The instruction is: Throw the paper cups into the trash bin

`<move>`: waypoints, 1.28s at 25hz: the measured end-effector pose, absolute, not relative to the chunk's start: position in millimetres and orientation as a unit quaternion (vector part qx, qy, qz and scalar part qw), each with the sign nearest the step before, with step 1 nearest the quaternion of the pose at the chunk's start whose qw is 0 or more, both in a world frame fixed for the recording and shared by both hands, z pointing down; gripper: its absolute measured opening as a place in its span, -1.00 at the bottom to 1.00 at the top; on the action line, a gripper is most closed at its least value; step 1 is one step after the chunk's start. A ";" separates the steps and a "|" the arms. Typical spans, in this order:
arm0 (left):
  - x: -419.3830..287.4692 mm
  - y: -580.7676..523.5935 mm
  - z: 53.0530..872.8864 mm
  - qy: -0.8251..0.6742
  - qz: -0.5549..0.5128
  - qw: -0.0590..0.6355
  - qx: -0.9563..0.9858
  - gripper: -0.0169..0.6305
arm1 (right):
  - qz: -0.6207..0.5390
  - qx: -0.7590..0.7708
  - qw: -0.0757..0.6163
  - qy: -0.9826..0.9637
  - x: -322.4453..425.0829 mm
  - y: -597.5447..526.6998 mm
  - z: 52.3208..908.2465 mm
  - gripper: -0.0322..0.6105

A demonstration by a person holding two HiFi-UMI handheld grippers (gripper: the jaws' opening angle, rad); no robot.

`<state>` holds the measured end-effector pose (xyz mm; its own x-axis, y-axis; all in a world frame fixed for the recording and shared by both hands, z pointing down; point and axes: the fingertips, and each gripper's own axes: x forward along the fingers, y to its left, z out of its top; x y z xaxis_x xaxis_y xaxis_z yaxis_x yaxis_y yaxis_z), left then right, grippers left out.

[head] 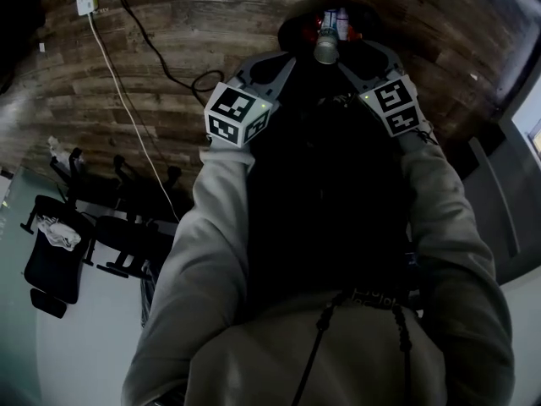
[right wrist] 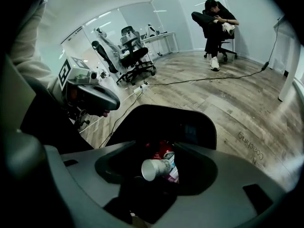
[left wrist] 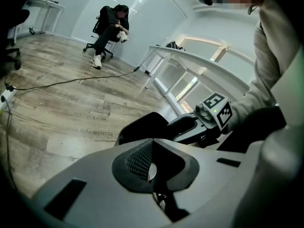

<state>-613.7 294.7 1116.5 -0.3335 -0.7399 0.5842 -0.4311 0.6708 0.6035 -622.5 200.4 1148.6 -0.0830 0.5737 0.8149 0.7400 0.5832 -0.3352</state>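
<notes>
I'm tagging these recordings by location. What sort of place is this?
Probably an office or lab workspace. It has wheeled office chairs, a long white desk and glass partitions, with a wood-look floor throughout.

Seated person (right wrist: 216, 20) on chair (right wrist: 227, 45); black cable (right wrist: 204, 81) across wood floor (right wrist: 237, 108).

Paper cup (right wrist: 155, 169) is white, trash bin (right wrist: 161, 121) black — floor (right wrist: 228, 94) brown wood-grain.
</notes>
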 end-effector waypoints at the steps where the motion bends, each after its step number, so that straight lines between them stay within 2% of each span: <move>1: -611.7 294.2 1115.8 -0.798 -0.172 0.447 0.366 -0.96 | -0.080 -0.449 0.506 -0.732 -622.3 198.5 1145.8 -0.20; 7: -602.1 288.6 1107.6 -0.791 -0.167 0.456 0.371 -0.96 | -0.066 -0.440 0.514 -0.734 -617.2 186.7 1132.0 -0.20; 13: -594.3 300.5 1044.2 -0.788 -0.164 0.467 0.366 -0.96 | -0.059 -0.425 0.518 -0.740 -613.6 183.2 1073.6 -0.20; 25: -606.9 314.7 836.3 -0.807 -0.142 0.434 0.375 -0.96 | -0.066 -0.415 0.461 -0.781 -633.5 201.0 854.3 -0.27; 26: -605.2 317.6 819.2 -0.809 -0.139 0.431 0.376 -0.96 | -0.068 -0.415 0.455 -0.785 -632.6 203.8 833.8 -0.35; 28: -602.0 322.4 789.4 -0.813 -0.133 0.424 0.376 -0.96 | -0.073 -0.412 0.446 -0.791 -629.1 206.2 798.4 -0.72; 29: -599.4 324.2 776.5 -0.815 -0.132 0.421 0.376 -0.96 | -0.076 -0.410 0.445 -0.793 -624.8 205.2 784.4 -0.83; 32: -583.6 327.4 745.1 -0.818 -0.135 0.415 0.374 -0.96 | -0.077 -0.401 0.444 -0.797 -605.4 202.5 749.6 -0.84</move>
